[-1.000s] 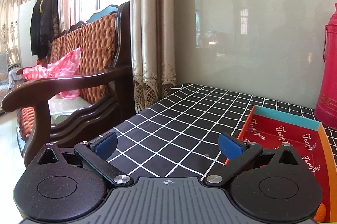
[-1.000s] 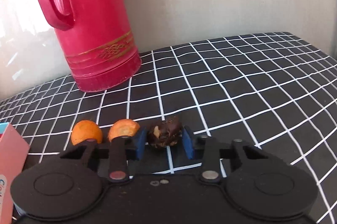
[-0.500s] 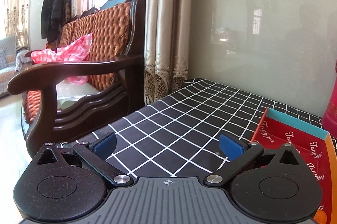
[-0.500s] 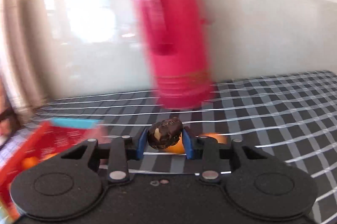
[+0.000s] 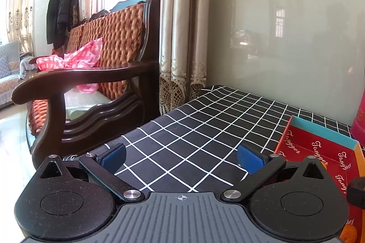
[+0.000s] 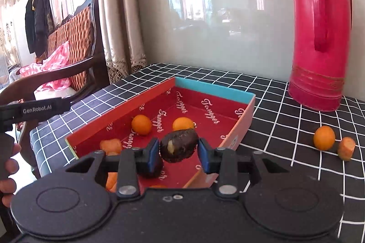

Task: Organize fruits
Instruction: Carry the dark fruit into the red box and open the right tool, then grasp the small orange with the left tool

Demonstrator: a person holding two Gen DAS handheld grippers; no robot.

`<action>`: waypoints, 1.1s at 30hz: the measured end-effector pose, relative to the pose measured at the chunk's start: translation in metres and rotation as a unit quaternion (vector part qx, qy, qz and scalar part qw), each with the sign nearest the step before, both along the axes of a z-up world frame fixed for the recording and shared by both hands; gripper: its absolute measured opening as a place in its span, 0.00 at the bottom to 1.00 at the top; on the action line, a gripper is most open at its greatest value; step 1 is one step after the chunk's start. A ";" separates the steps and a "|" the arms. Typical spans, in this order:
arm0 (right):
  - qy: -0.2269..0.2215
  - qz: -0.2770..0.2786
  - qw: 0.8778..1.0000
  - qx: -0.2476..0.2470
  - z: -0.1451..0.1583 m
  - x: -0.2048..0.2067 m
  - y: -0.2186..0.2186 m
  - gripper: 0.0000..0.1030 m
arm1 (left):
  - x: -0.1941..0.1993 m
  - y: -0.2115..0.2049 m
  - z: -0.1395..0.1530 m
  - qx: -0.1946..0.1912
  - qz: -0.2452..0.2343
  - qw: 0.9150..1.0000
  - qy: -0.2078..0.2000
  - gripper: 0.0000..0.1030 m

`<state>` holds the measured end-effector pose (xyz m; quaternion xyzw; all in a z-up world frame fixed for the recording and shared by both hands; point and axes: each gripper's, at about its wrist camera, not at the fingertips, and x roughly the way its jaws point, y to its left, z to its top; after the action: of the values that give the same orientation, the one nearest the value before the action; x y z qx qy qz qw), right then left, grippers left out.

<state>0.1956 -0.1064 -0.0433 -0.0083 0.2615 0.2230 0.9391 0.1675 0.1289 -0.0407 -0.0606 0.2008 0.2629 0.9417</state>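
- We had our right gripper (image 6: pixel 178 153) clamped on a dark, wrinkled fruit (image 6: pixel 179 145) with a pale patch, its blue pads pressed against both sides.
- That fruit hung over the near end of the red box (image 6: pixel 146 96), above its printed floor and inside the near edge.
- Two oranges (image 6: pixel 141 124) already lay on the box floor toward the middle, with an orange chunk (image 6: pixel 111 145) near the left wall and more orange pieces partly hidden behind the gripper.
- One orange (image 6: pixel 324 137) and a cut carrot-like piece (image 6: pixel 346 148) sat just beside each other on the checked tablecloth (image 6: pixel 285 128), toward its right edge and in front of the red thermos (image 6: pixel 320 33).
- Our left gripper (image 5: pixel 181 157) was empty, jaws wide apart, low over the tablecloth by the left wall of the box.
- We judged the step as dropping the dark fruit into the box; next we needed to lower it a little and part the pads over a bare patch of floor.
- After that, the two pieces on the cloth remained to be fetched.
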 end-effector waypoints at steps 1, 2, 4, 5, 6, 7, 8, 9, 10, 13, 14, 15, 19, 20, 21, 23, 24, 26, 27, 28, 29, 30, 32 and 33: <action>-0.003 -0.003 1.000 0.002 0.001 0.000 -0.001 0.35 | 0.000 0.000 0.000 0.000 -0.001 1.000 0.001 1.00; -0.006 -0.007 1.000 0.004 0.001 0.002 0.000 0.39 | 0.000 -0.001 0.000 0.000 -0.001 1.000 0.001 1.00; -0.016 -0.022 1.000 0.006 0.004 0.000 -0.007 0.55 | 0.000 0.000 0.000 -0.001 -0.002 1.000 0.001 1.00; -0.026 -0.035 0.999 0.006 0.004 -0.001 -0.011 0.61 | 0.000 0.000 0.000 -0.002 -0.002 1.000 0.001 1.00; -0.038 -0.049 0.998 0.001 0.006 -0.004 -0.015 0.67 | 0.000 0.000 0.000 -0.003 -0.002 1.000 0.000 1.00; -0.049 -0.064 0.997 -0.007 0.008 -0.006 -0.019 0.70 | 0.001 -0.001 0.000 -0.005 -0.003 1.000 0.000 1.00; -0.058 -0.084 0.995 -0.018 0.010 -0.007 -0.023 0.74 | 0.001 -0.002 0.000 -0.005 -0.005 1.000 0.000 1.00; -0.067 -0.109 0.991 -0.027 0.011 -0.009 -0.028 0.77 | 0.001 -0.004 0.000 -0.004 -0.007 1.000 -0.001 1.00; -0.074 -0.132 0.988 -0.035 0.012 -0.010 -0.035 0.80 | 0.001 -0.007 0.000 -0.003 -0.011 1.000 -0.002 1.00; -0.088 -0.207 0.972 -0.063 0.014 -0.012 -0.055 0.85 | 0.002 -0.019 0.000 0.005 -0.026 1.000 -0.006 1.00; -0.090 -0.233 0.966 -0.073 0.013 -0.013 -0.062 0.86 | 0.002 -0.023 0.001 0.008 -0.031 0.999 -0.007 1.00; -0.091 -0.257 0.958 -0.084 0.012 -0.013 -0.070 0.87 | 0.003 -0.029 0.001 0.011 -0.038 0.999 -0.008 1.00; -0.082 -0.338 0.932 -0.102 0.010 -0.016 -0.103 0.94 | 0.006 -0.054 0.003 0.019 -0.074 0.997 -0.015 1.00; -0.079 -0.354 0.926 -0.103 0.010 -0.017 -0.110 0.94 | 0.006 -0.062 0.003 0.024 -0.084 0.996 -0.017 1.00; -0.076 -0.371 0.920 -0.104 0.010 -0.019 -0.119 0.94 | 0.007 -0.071 0.003 0.030 -0.098 0.995 -0.019 1.00; -0.071 -0.402 0.907 -0.104 0.010 -0.023 -0.134 0.94 | 0.009 -0.089 0.004 0.041 -0.127 0.991 -0.023 1.00; -0.069 -0.415 0.901 -0.102 0.010 -0.025 -0.142 0.94 | 0.010 -0.098 0.004 0.046 -0.144 0.988 -0.024 1.00; -0.068 -0.445 0.887 -0.102 0.009 -0.030 -0.156 0.94 | 0.011 -0.117 0.006 0.057 -0.177 0.982 -0.027 1.00; -0.068 -0.456 0.881 -0.105 0.008 -0.035 -0.162 0.94 | 0.011 -0.126 0.008 0.063 -0.193 0.979 -0.029 1.00; -0.067 -0.464 0.877 -0.107 0.007 -0.037 -0.167 0.94 | 0.011 -0.135 0.010 0.067 -0.208 0.975 -0.030 1.00; -0.065 -0.472 0.872 -0.110 0.007 -0.039 -0.172 0.94 | 0.012 -0.144 0.012 0.069 -0.221 0.972 -0.029 1.00; -0.063 -0.480 0.868 -0.113 0.006 -0.042 -0.177 0.94 | 0.013 -0.153 0.014 0.068 -0.237 0.969 -0.028 1.00; -0.063 -0.491 0.862 -0.112 0.007 -0.048 -0.187 0.94 | 0.015 -0.170 0.018 0.065 -0.268 0.961 -0.025 1.00; -0.063 -0.495 0.860 -0.109 0.007 -0.052 -0.191 0.94 | 0.017 -0.180 0.020 0.066 -0.281 0.957 -0.023 1.00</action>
<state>0.1440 -0.2976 -0.0362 0.0057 0.1944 -0.3019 0.9333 0.1846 -0.0508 -0.0203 0.0545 0.1698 -0.0008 0.9840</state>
